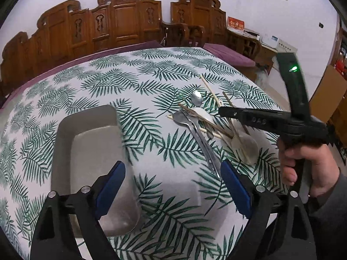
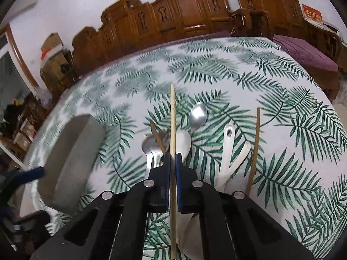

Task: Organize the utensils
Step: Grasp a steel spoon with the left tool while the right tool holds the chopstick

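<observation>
Pinching one long pale wooden chopstick [image 2: 172, 117], the right gripper [image 2: 172, 159] has its fingers closed, while the left gripper [image 1: 171, 178] fingers stand open above the bench [image 1: 151, 73] beside the grey rectangular tray [image 1: 86, 143].

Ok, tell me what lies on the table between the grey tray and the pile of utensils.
Nothing: in the left wrist view, only bare leaf-print tablecloth lies between the grey tray and the pile of utensils.

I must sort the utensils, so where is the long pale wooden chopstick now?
In the right wrist view, the pale wooden chopstick is clamped between the right gripper's blue pads, pointing up-frame over the metal spoons.
</observation>
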A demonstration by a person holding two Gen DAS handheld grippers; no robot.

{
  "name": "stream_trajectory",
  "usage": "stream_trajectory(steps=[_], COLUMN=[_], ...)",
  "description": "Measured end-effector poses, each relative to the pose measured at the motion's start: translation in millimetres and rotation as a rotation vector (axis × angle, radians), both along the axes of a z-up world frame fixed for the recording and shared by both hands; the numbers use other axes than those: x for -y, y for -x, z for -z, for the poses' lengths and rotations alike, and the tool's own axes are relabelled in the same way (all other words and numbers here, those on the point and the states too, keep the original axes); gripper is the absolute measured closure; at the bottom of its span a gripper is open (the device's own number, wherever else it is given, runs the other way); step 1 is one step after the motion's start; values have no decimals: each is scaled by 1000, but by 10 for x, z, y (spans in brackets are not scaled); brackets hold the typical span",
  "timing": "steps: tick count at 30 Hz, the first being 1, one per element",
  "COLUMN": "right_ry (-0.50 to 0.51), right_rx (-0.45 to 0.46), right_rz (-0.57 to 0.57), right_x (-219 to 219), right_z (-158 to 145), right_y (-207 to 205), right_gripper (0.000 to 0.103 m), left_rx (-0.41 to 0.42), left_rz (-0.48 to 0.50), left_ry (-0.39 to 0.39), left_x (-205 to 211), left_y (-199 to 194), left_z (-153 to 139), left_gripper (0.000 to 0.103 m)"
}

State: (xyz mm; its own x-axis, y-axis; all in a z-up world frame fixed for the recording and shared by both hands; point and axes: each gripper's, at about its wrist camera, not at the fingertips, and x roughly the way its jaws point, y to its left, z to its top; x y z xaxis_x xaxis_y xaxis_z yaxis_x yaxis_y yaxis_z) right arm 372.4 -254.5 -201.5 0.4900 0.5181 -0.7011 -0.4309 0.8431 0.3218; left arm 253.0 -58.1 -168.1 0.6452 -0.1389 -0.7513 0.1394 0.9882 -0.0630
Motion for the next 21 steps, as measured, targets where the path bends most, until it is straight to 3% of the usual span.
stream_trajectory(steps=[8, 21], right_ry=[-77, -116], right_rx=[20, -7], right_rz=[33, 83], right_x=[278, 498], right_z=[-119, -27], right_y=[-40, -164], right_gripper=[97, 97], left_rx=[-22, -104], left_rz=[8, -5], left_ry=[4, 34], left_x=[199, 362], left_y=[-276, -851], left_z=[123, 473], left_gripper=[28, 56])
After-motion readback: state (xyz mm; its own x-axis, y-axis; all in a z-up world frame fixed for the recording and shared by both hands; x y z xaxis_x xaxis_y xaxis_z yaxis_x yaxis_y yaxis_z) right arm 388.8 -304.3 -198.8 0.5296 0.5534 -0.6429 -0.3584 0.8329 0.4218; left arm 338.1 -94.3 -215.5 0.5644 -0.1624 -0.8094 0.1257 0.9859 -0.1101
